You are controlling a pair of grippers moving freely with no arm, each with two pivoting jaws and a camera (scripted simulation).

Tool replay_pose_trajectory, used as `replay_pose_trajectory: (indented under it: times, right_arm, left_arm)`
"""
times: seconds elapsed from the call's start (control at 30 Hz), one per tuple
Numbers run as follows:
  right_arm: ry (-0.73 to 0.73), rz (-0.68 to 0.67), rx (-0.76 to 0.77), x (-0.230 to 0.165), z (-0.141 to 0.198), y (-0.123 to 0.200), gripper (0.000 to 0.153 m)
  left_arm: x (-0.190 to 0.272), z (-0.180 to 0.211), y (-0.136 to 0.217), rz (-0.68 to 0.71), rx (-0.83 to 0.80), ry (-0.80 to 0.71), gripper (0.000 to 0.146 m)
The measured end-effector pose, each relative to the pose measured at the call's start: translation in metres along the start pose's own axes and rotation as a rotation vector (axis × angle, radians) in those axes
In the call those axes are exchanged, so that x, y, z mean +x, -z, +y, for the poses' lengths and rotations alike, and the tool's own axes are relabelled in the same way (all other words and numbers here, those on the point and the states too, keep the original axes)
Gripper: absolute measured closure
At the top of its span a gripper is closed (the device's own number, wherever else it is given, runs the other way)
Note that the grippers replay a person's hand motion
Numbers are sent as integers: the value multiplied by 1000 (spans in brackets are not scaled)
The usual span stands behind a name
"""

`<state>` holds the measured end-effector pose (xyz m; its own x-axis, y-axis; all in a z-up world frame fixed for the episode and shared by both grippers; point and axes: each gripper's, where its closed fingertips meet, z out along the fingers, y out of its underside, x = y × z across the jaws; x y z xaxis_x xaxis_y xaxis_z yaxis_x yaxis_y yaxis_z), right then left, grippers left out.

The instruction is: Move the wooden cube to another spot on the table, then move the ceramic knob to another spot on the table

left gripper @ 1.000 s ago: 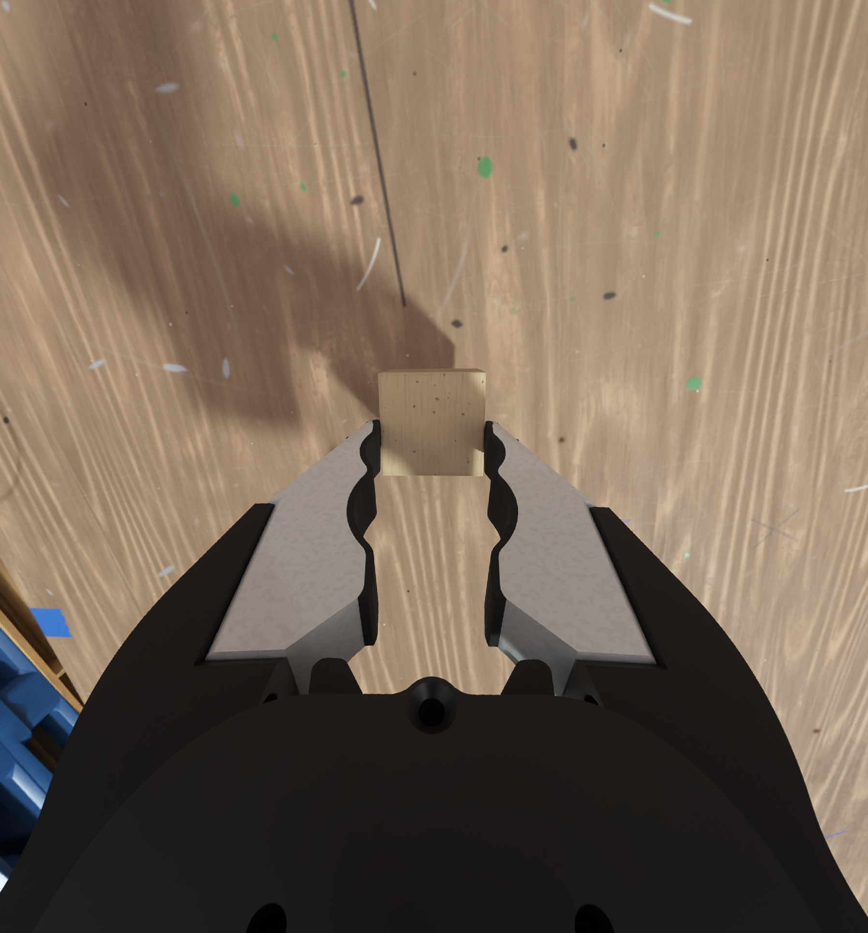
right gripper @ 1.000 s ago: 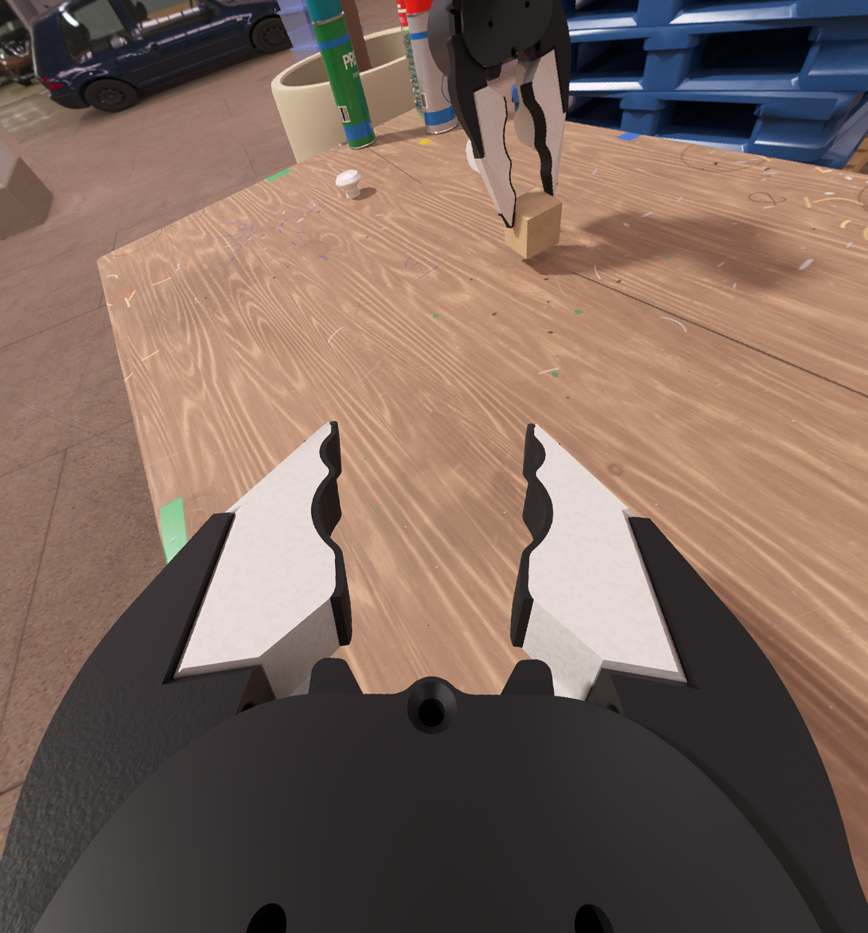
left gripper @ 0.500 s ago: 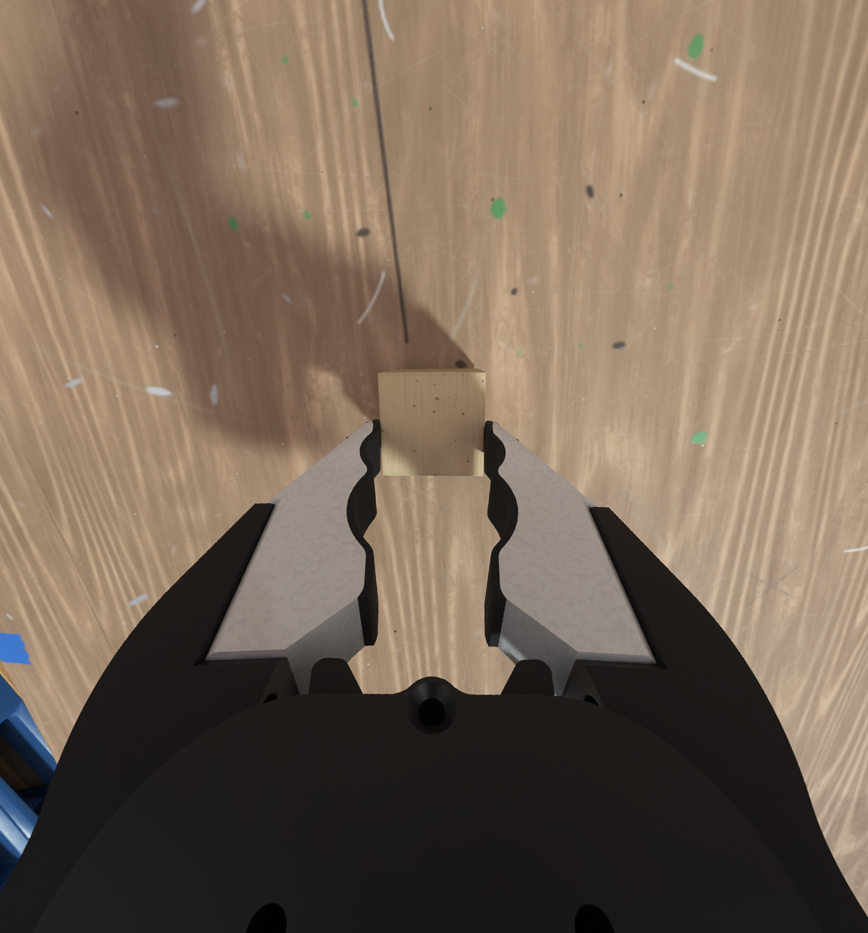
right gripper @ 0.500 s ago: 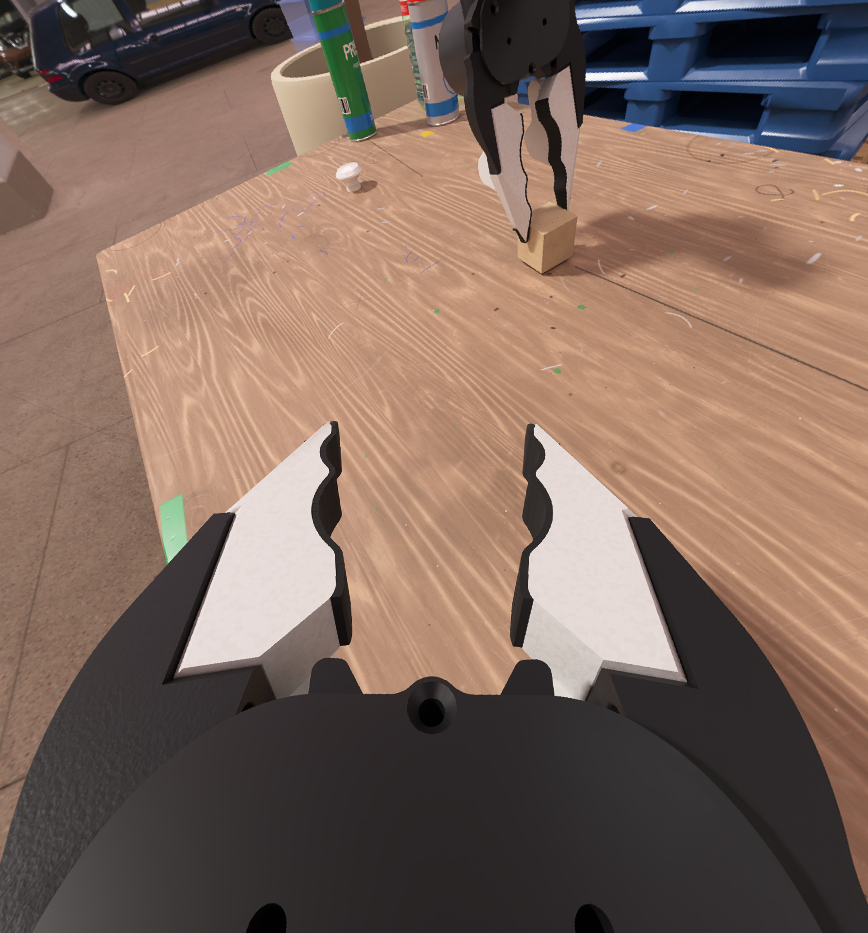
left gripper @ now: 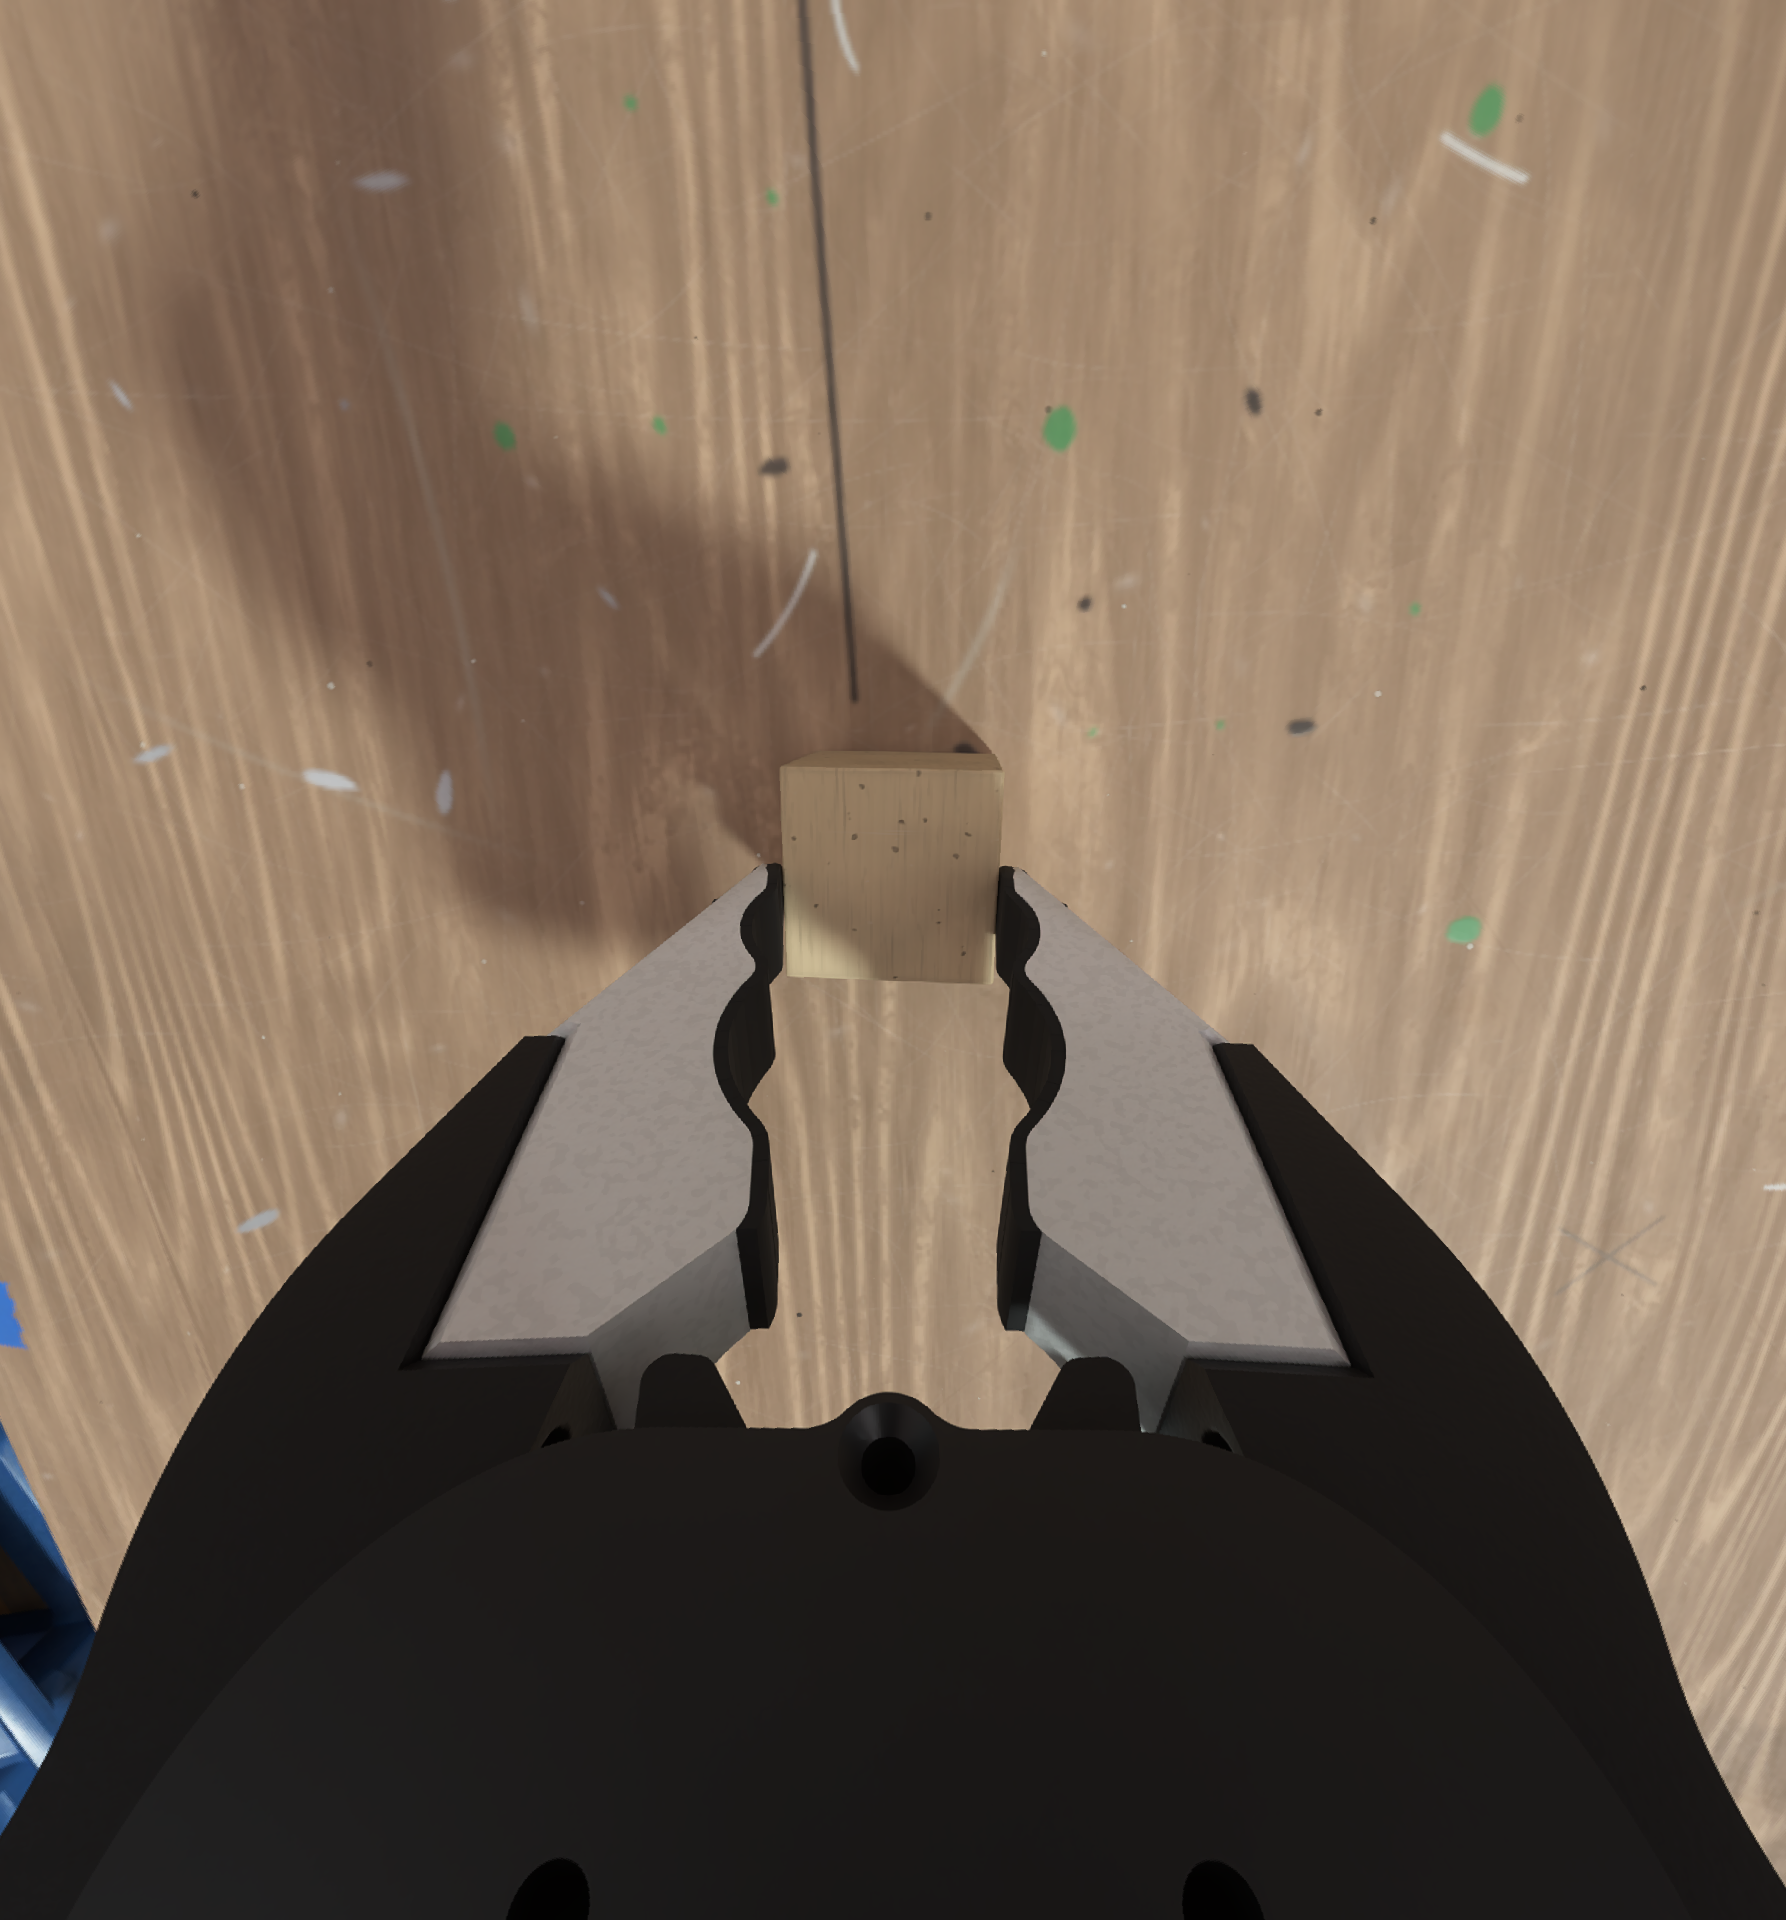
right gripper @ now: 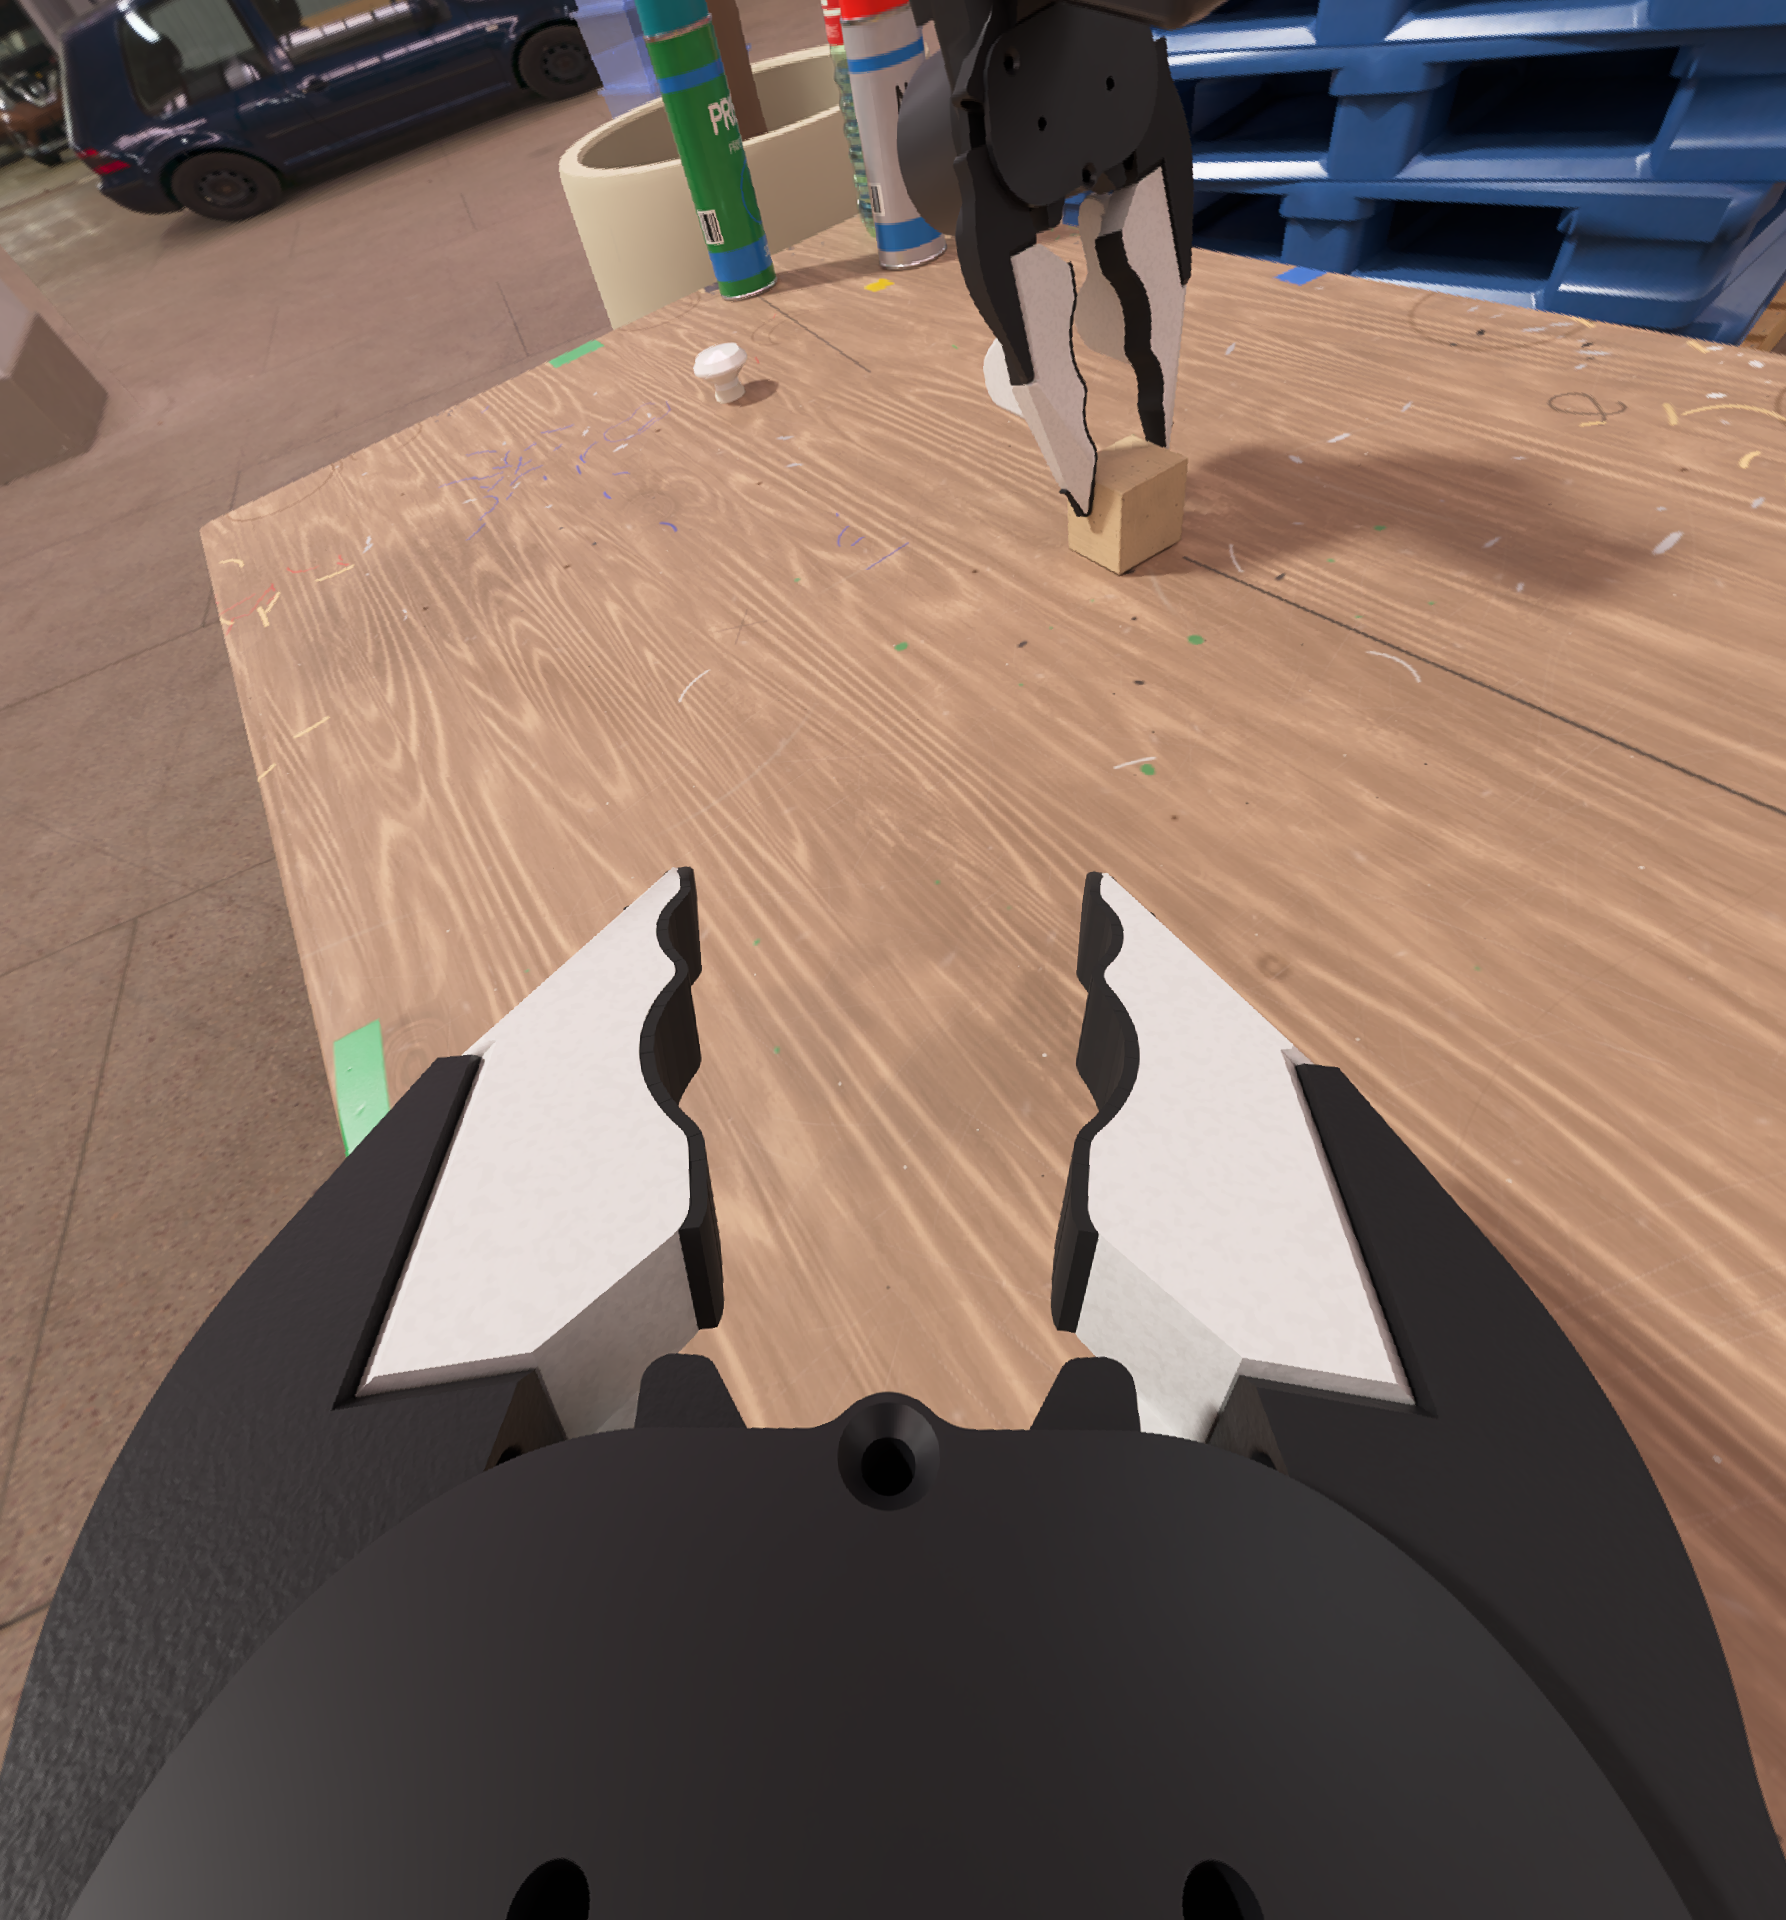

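Cube first: the wooden cube point(left gripper: 889, 873) sits straight ahead of the left gripper point(left gripper: 889, 883), its near half caught between the two fingertips, one flat face against each, so the jaws are pinching it at the very tips and no deeper. From the right wrist view the same cube point(right gripper: 1128, 504) shows low on the counter point(right gripper: 868, 727), with the left gripper point(right gripper: 1117, 457) coming down on it from above; whether its underside touches the boards or rides just clear of them I cannot tell. A cube has no long axis to mind (any pair of opposite faces serves), and the grip looks square to the faces. My reading is that the carry is under way or near its end, and the next thing wanted is a setting-down and a release.

The right gripper point(right gripper: 889, 883) has its jaws spread wide with nothing between them, hovering over bare boards near the counter's near edge, well apart from both task things. The ceramic knob point(right gripper: 720, 369), small and white, stands upright near the far left edge, well apart from the cube; the left gripper appears the nearer of the two to it.

Two spray cans point(right gripper: 712, 156) stand at the far edge, one green and blue, one white with red and blue bands. Both bear printing and one a barcode, which I leave unread.
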<state>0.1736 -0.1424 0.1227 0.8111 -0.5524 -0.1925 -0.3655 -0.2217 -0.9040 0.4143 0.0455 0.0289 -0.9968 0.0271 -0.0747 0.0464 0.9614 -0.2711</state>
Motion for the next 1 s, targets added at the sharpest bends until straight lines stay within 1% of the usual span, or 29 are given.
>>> replay_pose_trajectory:
  times: [0.07, 0.13, 0.17, 0.27, 0.37, 0.43, 0.5, 0.57, 0.63, 0.7, 0.8, 0.9, 0.93, 1.0]
  right_arm:
    - [2, 0, 3, -1, -1, 0, 78]
    - [8, 0, 8, -2, -2, 0, 78]
    - [10, -1, 11, -3, -3, 0, 78]
    - [13, -7, 17, -4, -4, 0, 78]
    - [17, -18, 20, -4, -4, -3, 77]
    - [17, -26, 24, -5, -3, -6, 77]
    - [16, -34, 24, -5, -3, -9, 77]
    - [14, -43, 23, -5, -2, -13, 77]
    - [14, -52, 21, -5, -2, -16, 77]
    - [16, -62, 19, -5, -3, -21, 77]
    - [20, -80, 15, -6, -6, -28, 77]
    - [30, -100, 10, -7, -10, -37, 77]
    - [33, -107, 7, -8, -12, -40, 77]
    - [39, -121, 2, -9, -15, -44, 77]
  left_arm:
    - [-4, 1, 2, -11, 12, 12, 105]
    - [-8, 1, 16, -25, 61, 33, 78]
    - [-11, 1, 27, -33, 93, 45, 70]
    - [-18, 10, 75, -86, 184, 74, 62]
    - [-19, 31, 136, -177, 262, 108, 57]
    - [-13, 53, 177, -246, 300, 137, 56]
    - [-6, 85, 211, -321, 309, 187, 56]
    - [-1, 130, 238, -413, 271, 277, 57]
    - [5, 182, 255, -485, 225, 401, 57]
    - [12, 234, 262, -535, 178, 551, 58]
    - [28, 296, 250, -522, 163, 793, 59]
    - [45, 338, 222, -503, 130, 1009, 59]
    - [50, 348, 212, -498, 117, 1086, 59]
    - [55, 358, 194, -479, 162, 1213, 59]
